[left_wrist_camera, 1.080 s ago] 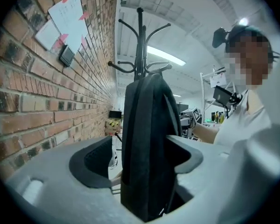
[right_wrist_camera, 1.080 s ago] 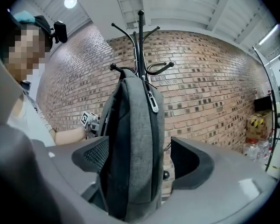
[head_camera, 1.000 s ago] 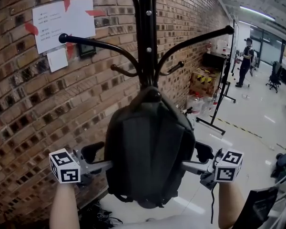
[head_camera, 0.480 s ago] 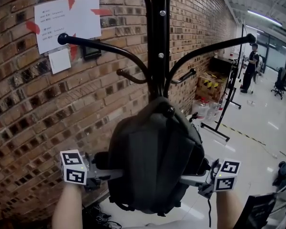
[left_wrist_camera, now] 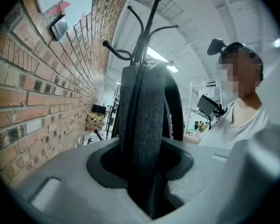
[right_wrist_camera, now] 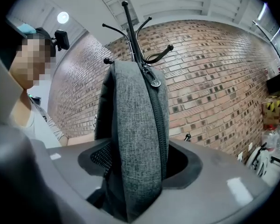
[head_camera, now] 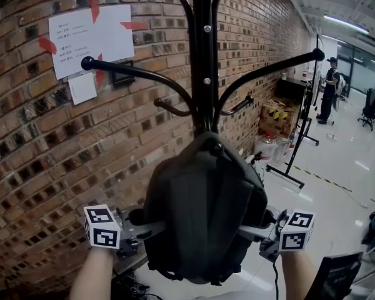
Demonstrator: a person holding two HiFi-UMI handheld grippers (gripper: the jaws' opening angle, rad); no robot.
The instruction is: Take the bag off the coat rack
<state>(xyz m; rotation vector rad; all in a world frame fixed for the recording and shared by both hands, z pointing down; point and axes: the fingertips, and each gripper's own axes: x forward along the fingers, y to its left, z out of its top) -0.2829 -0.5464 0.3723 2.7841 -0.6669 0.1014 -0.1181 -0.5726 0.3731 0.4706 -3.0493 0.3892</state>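
A dark grey backpack (head_camera: 203, 211) hangs from the black coat rack (head_camera: 202, 55), its top loop over a low hook close to the pole. My left gripper (head_camera: 145, 221) is at the bag's left side and my right gripper (head_camera: 260, 220) at its right side, both at mid height. In the left gripper view the jaws are closing, and the bag's edge (left_wrist_camera: 144, 120) fills the gap of the left gripper (left_wrist_camera: 147, 176). The right gripper view shows the same: the grey fabric and zipper (right_wrist_camera: 135, 139) sit pinched in the closing right gripper (right_wrist_camera: 130, 183).
A brick wall (head_camera: 44, 155) with taped paper notes (head_camera: 90, 33) stands close behind and to the left of the rack. Cardboard boxes (head_camera: 278, 117), bottles and a black stand (head_camera: 300, 136) are at the right. A person (head_camera: 330, 86) stands far off. Cables lie on the floor below.
Both grippers have closed in on the backpack's sides and now pinch its edges. The bag looks slightly squeezed and sits a little lower in the head view.
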